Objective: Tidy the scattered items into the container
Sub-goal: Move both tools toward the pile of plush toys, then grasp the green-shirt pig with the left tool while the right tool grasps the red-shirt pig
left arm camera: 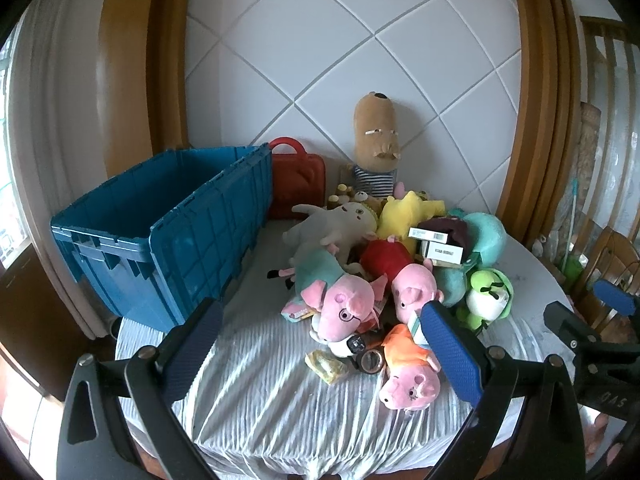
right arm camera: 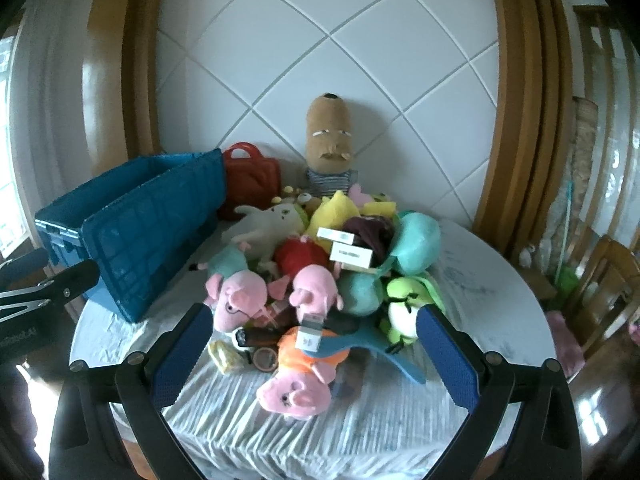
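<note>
Left gripper point(left arm camera: 324, 344) and right gripper point(right arm camera: 316, 354): both spread wide, gripping nothing, hovering low in frame over the cloth point(left arm camera: 256, 400). Toys point(left arm camera: 376, 264) heaped centre frame, outside the crate point(left arm camera: 168, 232); crate at left, lid flaps open, what shows of its inside bare, likely set close for short drops. Red case point(left arm camera: 298, 178) behind the crate, tall brown plush point(left arm camera: 376, 140) propped upright against the wall. Wide spread probably suited to bulky plush.

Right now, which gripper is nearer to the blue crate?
Left. The left gripper has its jaws open just right of the blue crate, near its front corner. The right gripper is farther right, open before the toy pile.
</note>
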Demonstrator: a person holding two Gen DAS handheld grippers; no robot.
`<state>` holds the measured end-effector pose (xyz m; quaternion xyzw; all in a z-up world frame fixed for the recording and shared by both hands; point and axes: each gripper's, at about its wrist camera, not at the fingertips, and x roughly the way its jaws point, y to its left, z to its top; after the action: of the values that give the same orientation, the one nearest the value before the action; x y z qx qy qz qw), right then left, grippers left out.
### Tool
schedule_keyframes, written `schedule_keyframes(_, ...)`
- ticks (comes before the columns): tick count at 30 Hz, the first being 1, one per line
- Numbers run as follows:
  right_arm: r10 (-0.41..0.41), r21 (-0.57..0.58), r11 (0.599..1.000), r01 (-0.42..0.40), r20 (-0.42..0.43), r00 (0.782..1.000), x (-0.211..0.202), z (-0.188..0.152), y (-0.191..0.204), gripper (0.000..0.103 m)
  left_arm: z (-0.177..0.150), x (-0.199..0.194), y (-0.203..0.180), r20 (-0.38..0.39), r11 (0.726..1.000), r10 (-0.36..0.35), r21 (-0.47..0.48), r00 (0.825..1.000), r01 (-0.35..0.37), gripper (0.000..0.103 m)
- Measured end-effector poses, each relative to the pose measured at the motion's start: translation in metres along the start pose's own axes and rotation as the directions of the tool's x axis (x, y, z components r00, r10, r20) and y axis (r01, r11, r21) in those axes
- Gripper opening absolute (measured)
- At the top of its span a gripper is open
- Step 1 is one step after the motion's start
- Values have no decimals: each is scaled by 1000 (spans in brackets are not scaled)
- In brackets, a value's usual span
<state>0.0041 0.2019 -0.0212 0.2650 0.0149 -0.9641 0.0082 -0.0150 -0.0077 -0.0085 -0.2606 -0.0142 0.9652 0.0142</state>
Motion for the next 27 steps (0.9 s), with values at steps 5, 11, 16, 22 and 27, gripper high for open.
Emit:
schedule_keyframes(5, -13, 6, 1000, 13, -38, 999, 12, -5, -1, 103, -5, 16, 5, -26, 1000, -8, 3, 1000, 8, 101)
schedule_keyframes(11, -13, 14, 1000, 14, -69, 998, 28, -8, 10, 103, -9, 31, 13, -49, 1000, -19, 13, 999, 19, 101)
schedule_keyframes(16, -13, 20, 1000, 15, -96, 995, 42, -11, 19, 103, -11, 50, 22, -85, 999, -19, 30, 996, 22, 101)
schedule_keyframes(22, -17, 25, 999, 20, -131, 991, 59, -15, 29, 103, -16, 74, 31, -128, 998, -39, 52, 991, 46, 101)
schedule_keyframes(27, -33, 32, 999, 40, -177, 984, 82, -17, 25, 103, -21, 102, 28, -186, 996, -53, 60, 981, 65, 101)
